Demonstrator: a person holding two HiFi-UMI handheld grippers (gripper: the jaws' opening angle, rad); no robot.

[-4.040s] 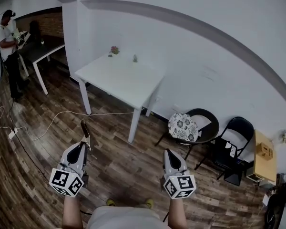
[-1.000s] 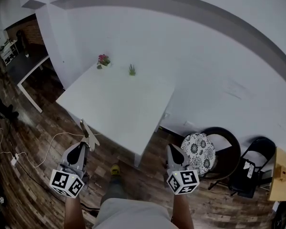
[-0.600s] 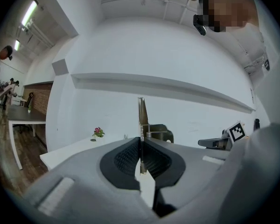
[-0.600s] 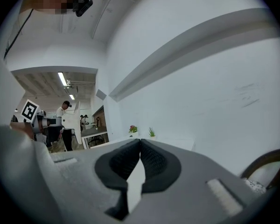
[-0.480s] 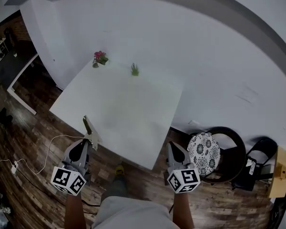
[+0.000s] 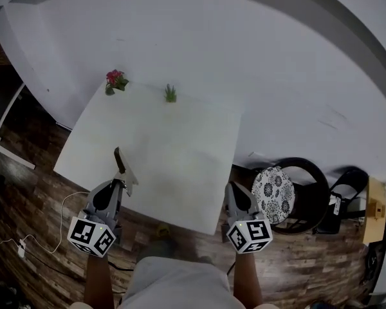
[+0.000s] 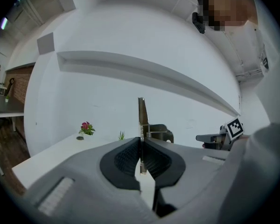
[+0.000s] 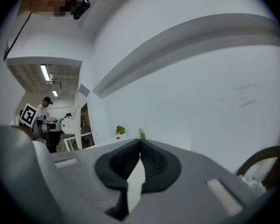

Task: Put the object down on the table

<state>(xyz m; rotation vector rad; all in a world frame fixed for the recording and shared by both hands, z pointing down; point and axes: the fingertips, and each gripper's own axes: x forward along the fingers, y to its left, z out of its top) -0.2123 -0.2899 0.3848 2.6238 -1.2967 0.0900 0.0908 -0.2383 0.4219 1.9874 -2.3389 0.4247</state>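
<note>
Object (image 6: 121, 166): a thin, flat tool with a dark upper part, standing up out of the left gripper's tips; in the left gripper view (image 7: 142, 115) it shows edge-on, rising straight above the pads, with a metal fitting on its right side.
Left gripper (image 6: 119, 184): jaws clamped tight on the lower end of the object, the pads pressed against both of its faces (image 7: 141, 157).
Left forearm (image 6: 100, 279): bare, reaching forward from the body, the gripper pointing ahead over the near edge of the table (image 6: 167, 140).
Right gripper (image 6: 233, 188): jaws closed together with nothing between them (image 8: 140, 148), level with the left one and well apart from it.
Right forearm (image 6: 248, 279): bare, parallel to the left, the gripper near the table's near right corner.
Ahead of the grippers: a pink flower (image 6: 116, 80) and a small green plant (image 6: 170, 93) at the table's far edge.
</note>
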